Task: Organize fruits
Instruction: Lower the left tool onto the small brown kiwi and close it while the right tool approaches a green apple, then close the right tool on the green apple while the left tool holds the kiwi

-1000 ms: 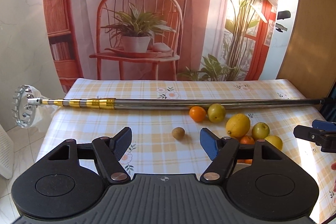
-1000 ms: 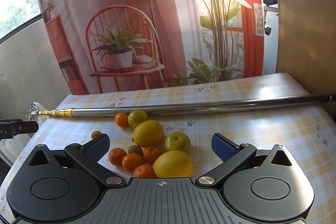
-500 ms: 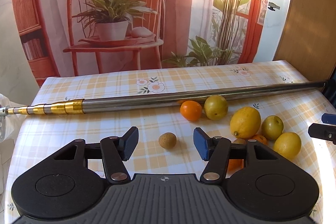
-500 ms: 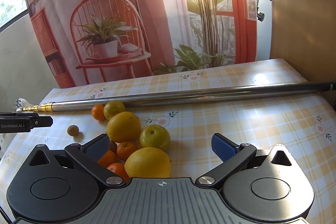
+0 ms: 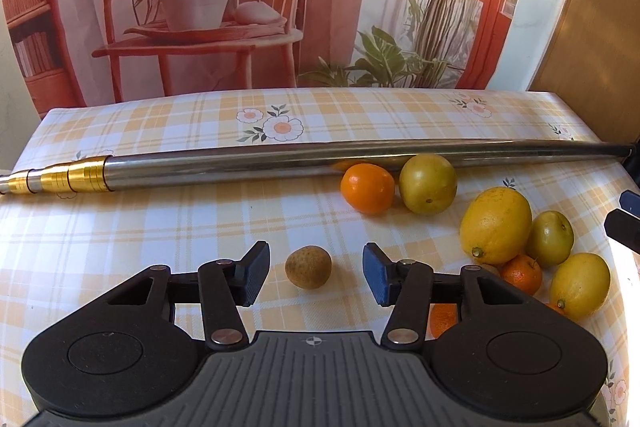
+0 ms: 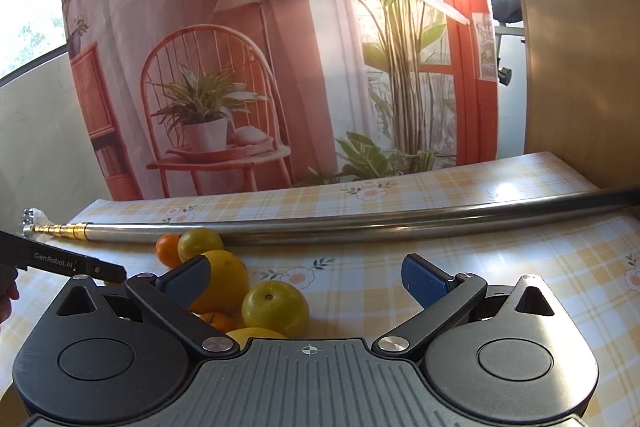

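A small brown round fruit lies on the checked tablecloth, right between the fingers of my left gripper, which is open and not touching it. Farther off sit an orange and a yellow-green fruit by the pole. At the right is a pile: a big lemon, a green fruit, another lemon and small oranges. My right gripper is open above that pile, with a yellow-green fruit and a large lemon between and beside its fingers.
A long steel telescopic pole with gold rings at its left end lies across the table behind the fruit. A printed backdrop of a chair and plants hangs behind. A wooden panel stands at the right. The left gripper's finger shows at the left edge.
My left gripper has moved forward and down, so the small brown fruit now sits between its fingers. My right gripper has advanced over the pile, hiding the nearest fruit under its body.
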`<state>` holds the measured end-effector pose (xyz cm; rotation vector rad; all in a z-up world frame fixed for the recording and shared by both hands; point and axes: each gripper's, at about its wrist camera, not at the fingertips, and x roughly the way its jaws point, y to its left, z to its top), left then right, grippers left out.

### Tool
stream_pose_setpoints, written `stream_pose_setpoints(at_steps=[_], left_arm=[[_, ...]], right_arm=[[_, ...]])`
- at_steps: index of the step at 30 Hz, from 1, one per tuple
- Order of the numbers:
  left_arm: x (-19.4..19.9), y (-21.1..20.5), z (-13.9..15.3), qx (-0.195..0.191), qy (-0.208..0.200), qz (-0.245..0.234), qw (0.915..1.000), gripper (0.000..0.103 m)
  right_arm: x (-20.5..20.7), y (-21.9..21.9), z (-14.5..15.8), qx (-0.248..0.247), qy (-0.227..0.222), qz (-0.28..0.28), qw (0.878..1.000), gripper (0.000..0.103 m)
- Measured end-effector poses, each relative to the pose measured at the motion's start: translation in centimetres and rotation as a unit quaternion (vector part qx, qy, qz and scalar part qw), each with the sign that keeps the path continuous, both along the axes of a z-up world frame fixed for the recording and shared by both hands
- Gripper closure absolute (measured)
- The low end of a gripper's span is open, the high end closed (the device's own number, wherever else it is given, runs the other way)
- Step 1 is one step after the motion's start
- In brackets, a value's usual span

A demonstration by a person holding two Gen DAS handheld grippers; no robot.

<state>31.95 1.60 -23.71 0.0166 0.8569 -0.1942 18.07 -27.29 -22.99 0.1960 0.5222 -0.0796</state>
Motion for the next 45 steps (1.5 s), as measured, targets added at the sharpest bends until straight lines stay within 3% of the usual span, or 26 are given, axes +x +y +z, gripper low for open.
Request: stream_pose_setpoints(at_steps=[8,12,16,18,22,27,30,45], left_arm=[[1.0,0.3,-1.3,-0.005,0.014,0.018,0.9997,0.052],[0.8,0.2,-1.2,0.007,0.006,0.017,0.9998,0.075],[-0.1,0.3,-0.5,0.001,-0.003,0.013,0.9999,0.075],[-1.0,0.1,0.3,0.005,-0.016,0.007,0.9998,0.075],[-3.0,0.0,1.9,-0.011,-0.037,0.000,0.9993,0.075],[-5.2,-0.7,3.2,-0.013,-0.056,-0.011,0.9983,0.075],[-6.2,-1.1,3.8,-0.020,-0.066,-0.012,0.9975,0.075],[-9.4,-1.6,2.9,-0.026,-0.052,-0.021,0.9981,0.075]], right_arm=[[1.9,-0.5,-2.5,0.036,0.019,-0.012,0.999,0.005],[2.2,0.5,-2.9,0.028,0.025,0.008,0.999,0.005],[2.8,0.7,-3.2,0.052,0.041,0.024,0.998,0.005],[3.0,0.7,-3.4,0.060,0.048,0.022,0.997,0.014],[3.1,0.7,-3.4,0.064,0.046,0.020,0.997,0.019],[4.0,0.5,-3.3,0.072,0.061,0.026,0.995,0.046],[4.0,0.0,-3.6,0.089,0.073,0.028,0.993,0.050],[3.7,-1.2,-4.5,0.130,0.080,0.038,0.988,0.052]])
